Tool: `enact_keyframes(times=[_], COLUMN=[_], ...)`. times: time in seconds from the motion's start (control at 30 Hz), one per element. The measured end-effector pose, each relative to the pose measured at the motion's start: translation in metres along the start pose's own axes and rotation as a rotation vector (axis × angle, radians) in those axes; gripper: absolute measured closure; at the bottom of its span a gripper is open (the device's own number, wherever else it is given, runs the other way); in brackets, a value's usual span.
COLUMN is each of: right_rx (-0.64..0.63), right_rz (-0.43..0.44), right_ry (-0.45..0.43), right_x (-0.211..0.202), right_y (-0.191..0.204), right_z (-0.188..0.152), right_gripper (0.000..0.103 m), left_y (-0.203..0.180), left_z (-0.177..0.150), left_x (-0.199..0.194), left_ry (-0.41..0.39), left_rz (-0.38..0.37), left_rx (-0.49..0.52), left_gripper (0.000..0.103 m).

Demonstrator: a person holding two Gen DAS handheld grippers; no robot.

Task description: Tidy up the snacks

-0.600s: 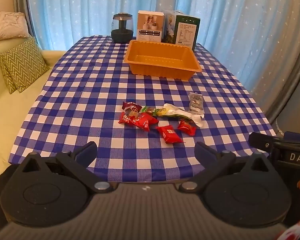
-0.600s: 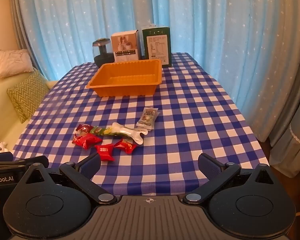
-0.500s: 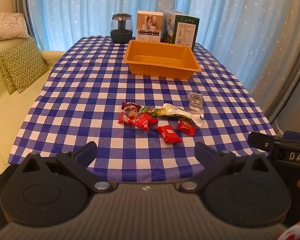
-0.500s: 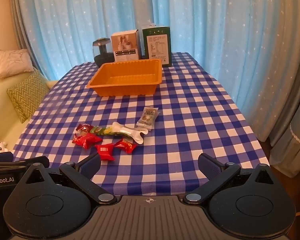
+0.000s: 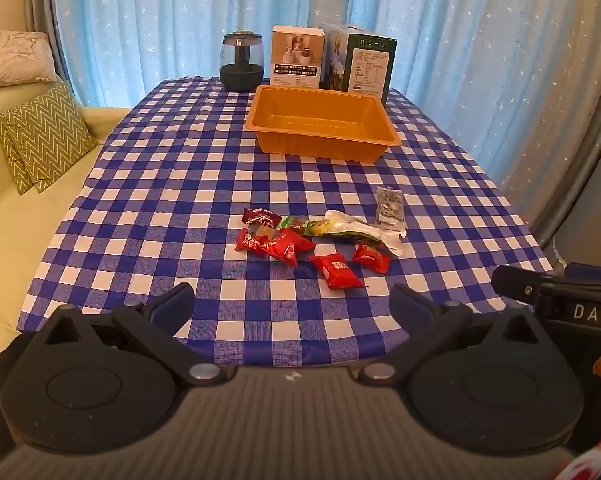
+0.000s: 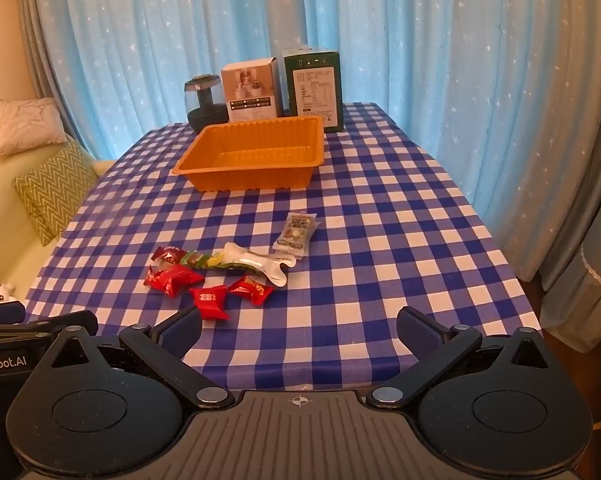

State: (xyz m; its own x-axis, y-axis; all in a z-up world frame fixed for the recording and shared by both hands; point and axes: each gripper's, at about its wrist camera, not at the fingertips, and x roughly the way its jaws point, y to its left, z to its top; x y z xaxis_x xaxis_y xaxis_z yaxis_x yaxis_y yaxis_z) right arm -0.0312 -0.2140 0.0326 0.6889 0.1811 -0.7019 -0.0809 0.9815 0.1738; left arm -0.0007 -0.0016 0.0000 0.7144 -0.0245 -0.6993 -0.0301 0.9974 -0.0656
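The snacks lie in a loose cluster on the near half of the tabletop, well apart from the orange plastic tray at the far half. The cluster comprises red wrapped candies, a white-and-green elongated packet and a clear flat sachet at its right end (print too small to read). A blue-and-white checked cloth covers the tabletop and drapes over the near edge. The tray is rectangular, ribbed on its inner walls, and holds nothing.

Behind the tray stand a dark round jar with a clear upper body, a white carton and a green carton. Pale blue curtains with small white stars close off the background; a light green sofa with a zigzag-patterned cushion sits to the left.

The left gripper and the right gripper both hover at the near table edge, jaws spread wide, holding nothing.
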Motion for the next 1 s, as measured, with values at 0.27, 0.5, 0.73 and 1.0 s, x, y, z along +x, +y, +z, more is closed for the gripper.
enact_keyframes(times=[0.27, 0.5, 0.73, 1.0], right_rx=[0.001, 0.004, 0.003, 0.003], right_rz=[0.001, 0.005, 0.005, 0.006], right_ry=[0.001, -0.002, -0.001, 0.000], right_x=[0.0006, -0.0008, -0.0008, -0.0010], right_y=[0.0000, 0.0000, -0.0003, 0.0000], right_z=[-0.0028, -0.0014, -0.0009, -0.0004], right_gripper=[0.000, 0.000, 0.000, 0.000], left_y=[-0.0003, 0.0000, -0.0009, -0.0010], left_z=[0.0008, 0.0022, 0.0018, 0.0022], left_x=[-0.0004, -0.0015, -0.0015, -0.0026], left_ry=[-0.003, -0.010, -0.012, -0.013], left_rz=[-0.002, -0.003, -0.002, -0.007], left_rx=[-0.001, -0.003, -0.003, -0.004], left_gripper=[0.000, 0.000, 0.000, 0.000])
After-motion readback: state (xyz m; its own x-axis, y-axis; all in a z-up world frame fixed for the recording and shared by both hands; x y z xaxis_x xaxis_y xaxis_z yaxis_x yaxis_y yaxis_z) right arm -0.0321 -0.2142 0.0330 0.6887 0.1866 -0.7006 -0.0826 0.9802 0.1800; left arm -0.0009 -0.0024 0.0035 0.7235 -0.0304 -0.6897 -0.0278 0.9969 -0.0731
